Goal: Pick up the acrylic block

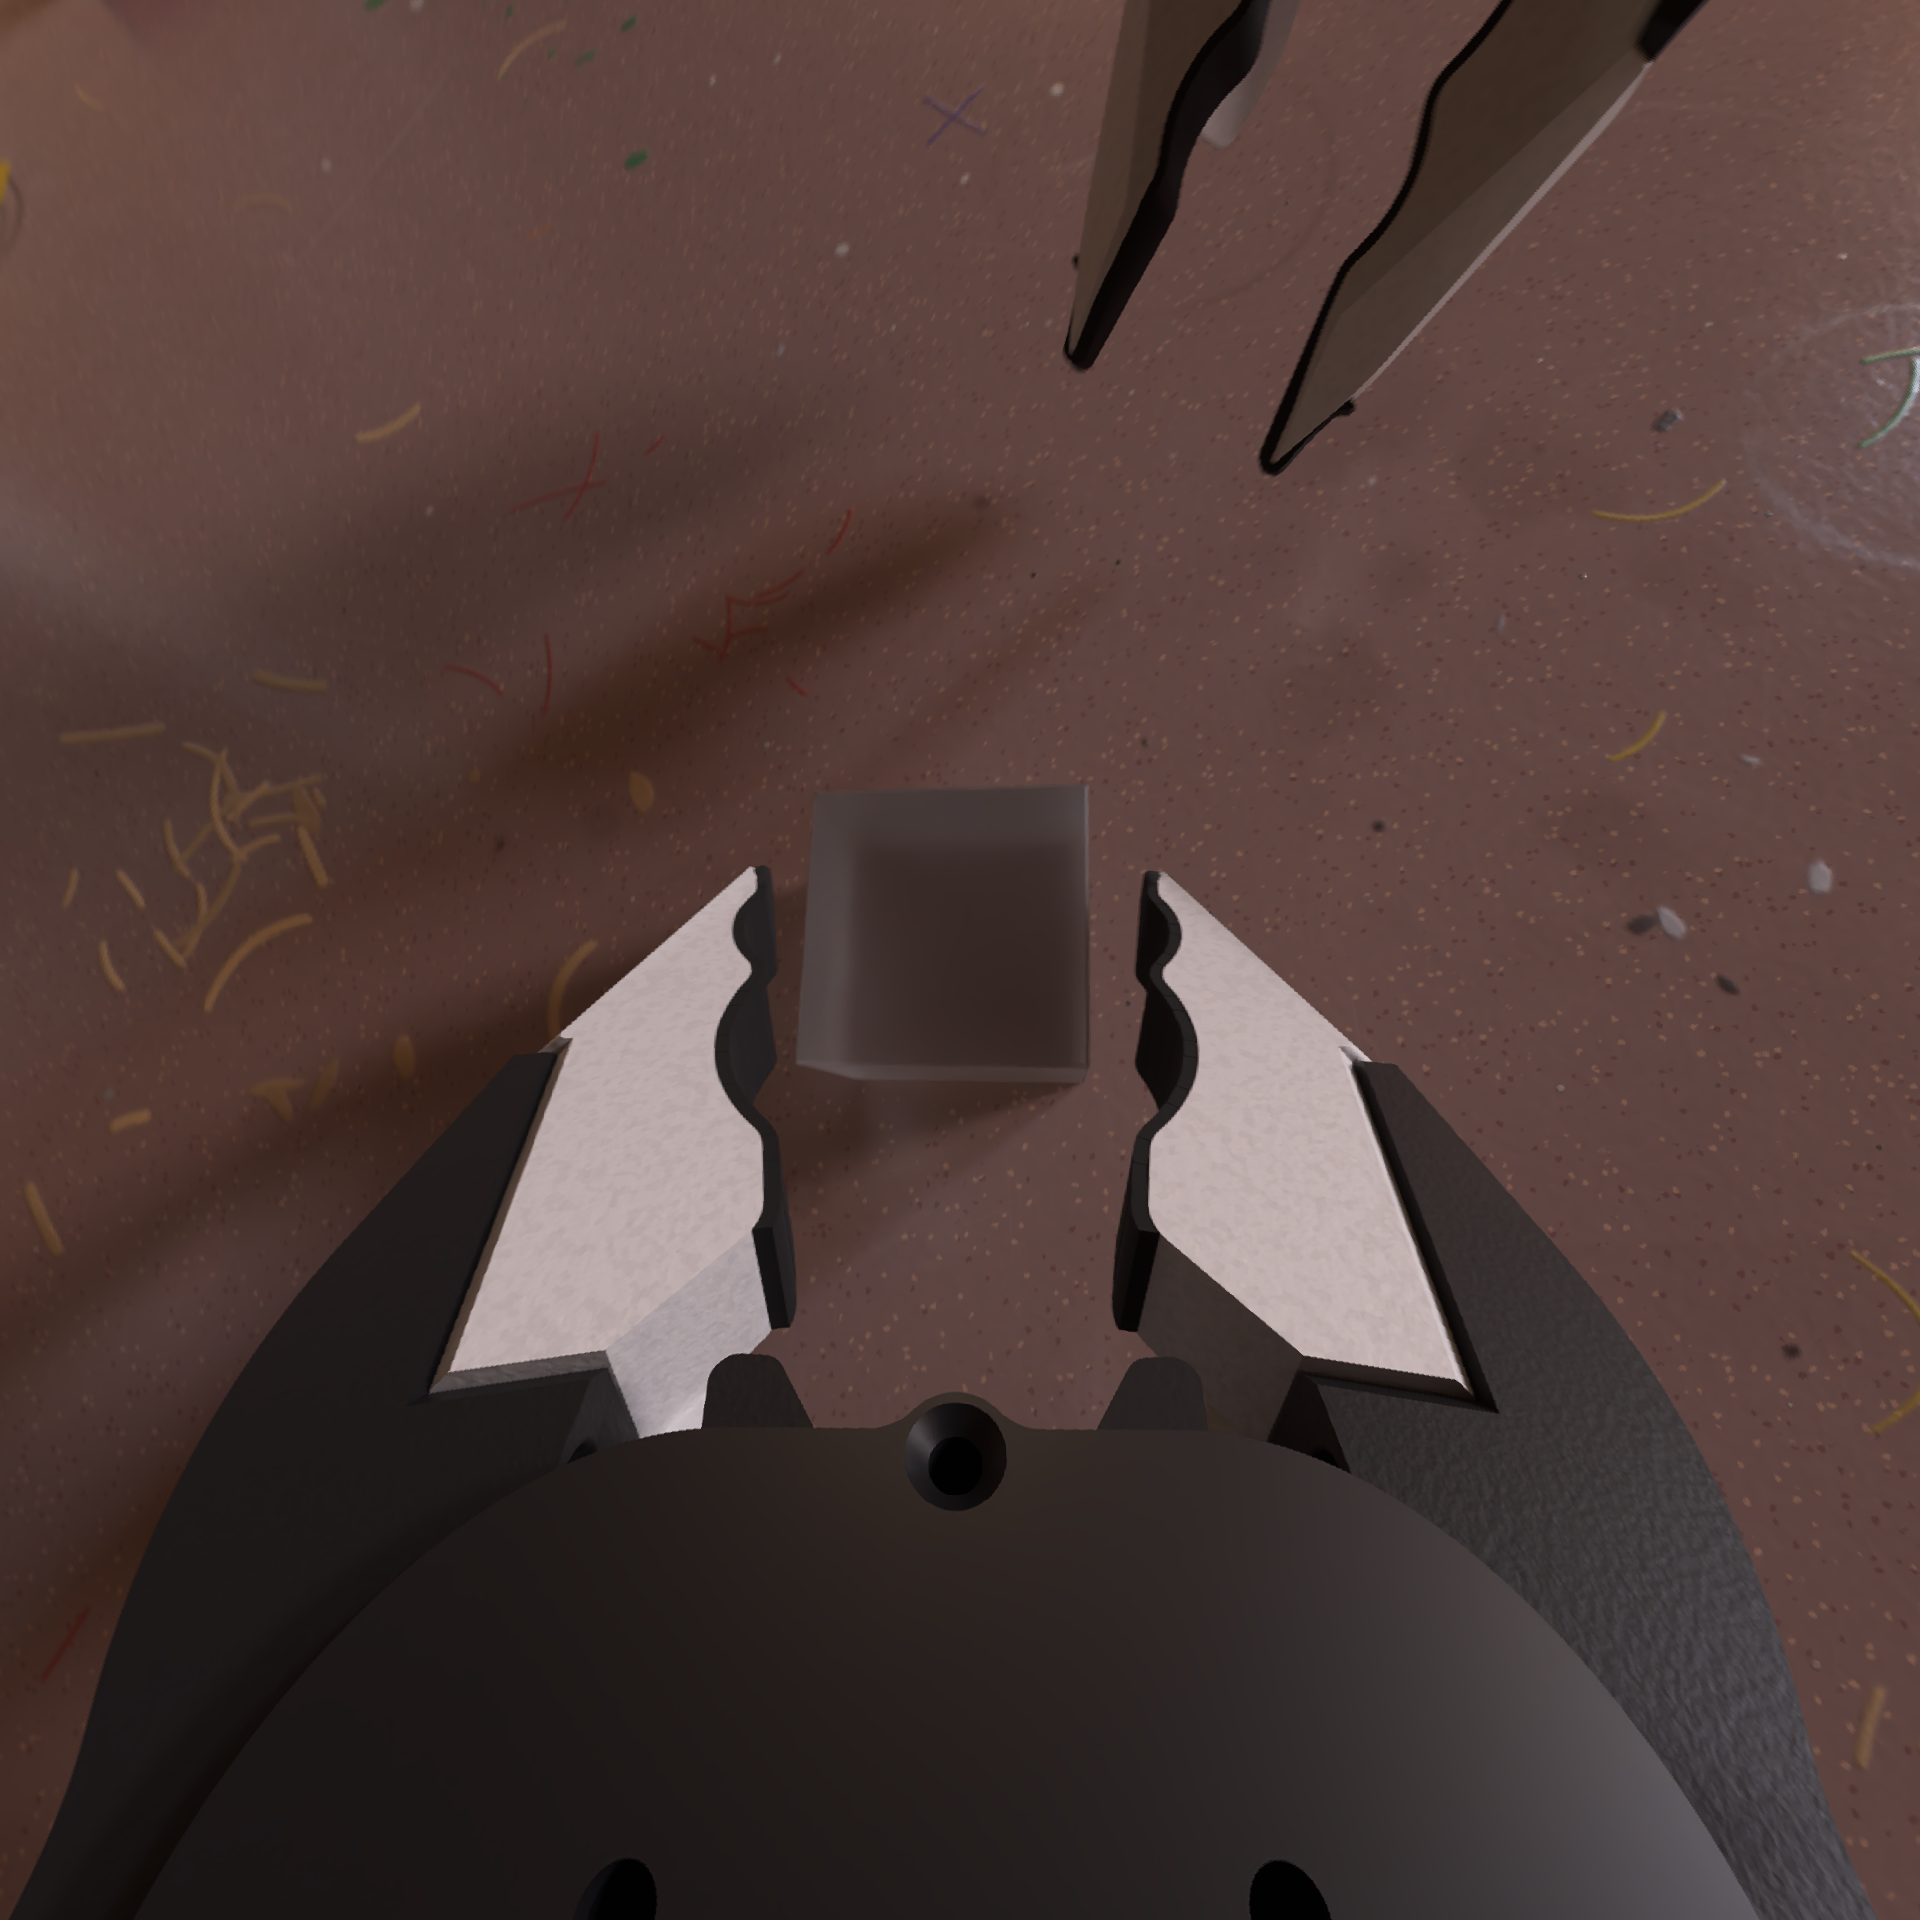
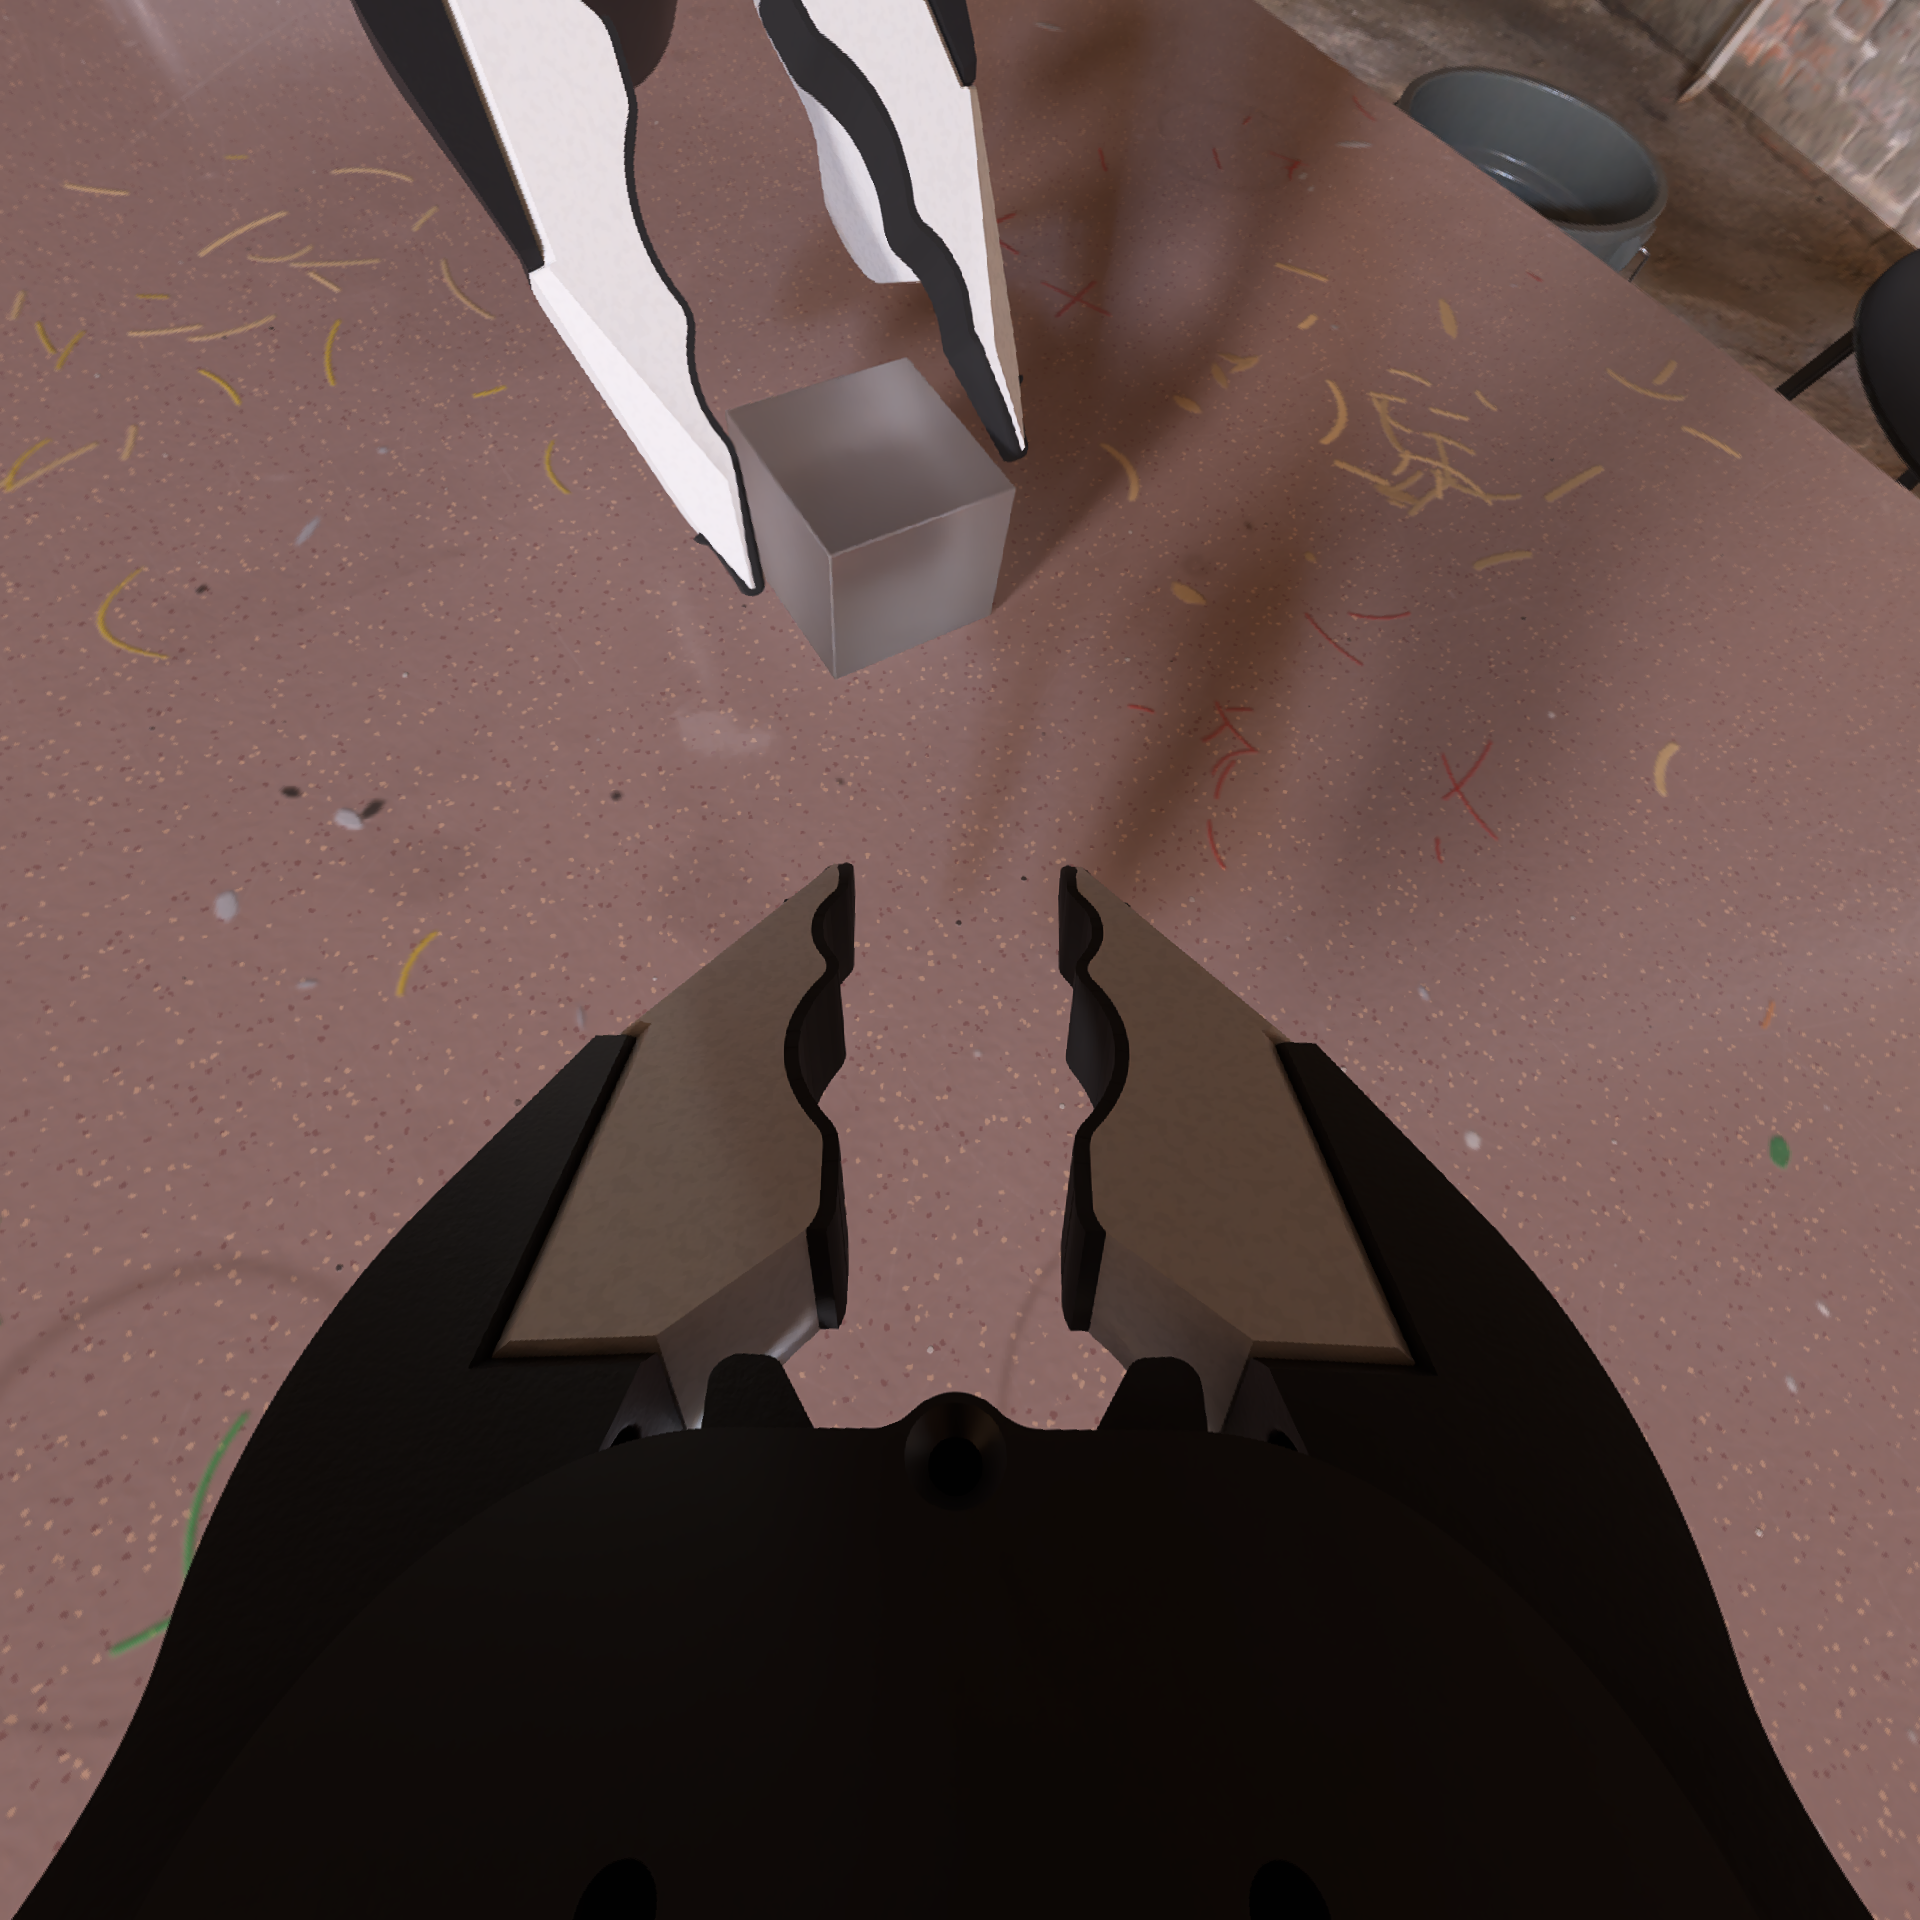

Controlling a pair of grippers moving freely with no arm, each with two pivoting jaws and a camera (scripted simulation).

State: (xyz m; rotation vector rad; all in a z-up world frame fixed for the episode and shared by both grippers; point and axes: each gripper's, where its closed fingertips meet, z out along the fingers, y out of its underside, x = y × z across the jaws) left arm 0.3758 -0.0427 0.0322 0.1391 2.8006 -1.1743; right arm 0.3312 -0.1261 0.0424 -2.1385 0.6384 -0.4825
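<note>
The acrylic block [image 1: 945, 935] is a clear greyish cube standing on the speckled brown table [image 1: 416, 364]. My left gripper [image 1: 956, 883] is open and reaches down around the block, one finger on each side with a thin gap at both faces. The right wrist view shows the block [image 2: 883, 509] between the left gripper's white fingers [image 2: 623, 343]. My right gripper [image 2: 956, 873] is open and empty above bare table, a short way from the block. It also shows in the left wrist view [image 1: 1177, 410], beyond the block at the upper right.
The table [image 2: 416, 727] bears yellow, red and green scribble marks and specks. Its edge runs diagonally across the upper right of the right wrist view. Past it on the floor stand a grey bin [image 2: 1538, 156] and a black chair [image 2: 1881, 332].
</note>
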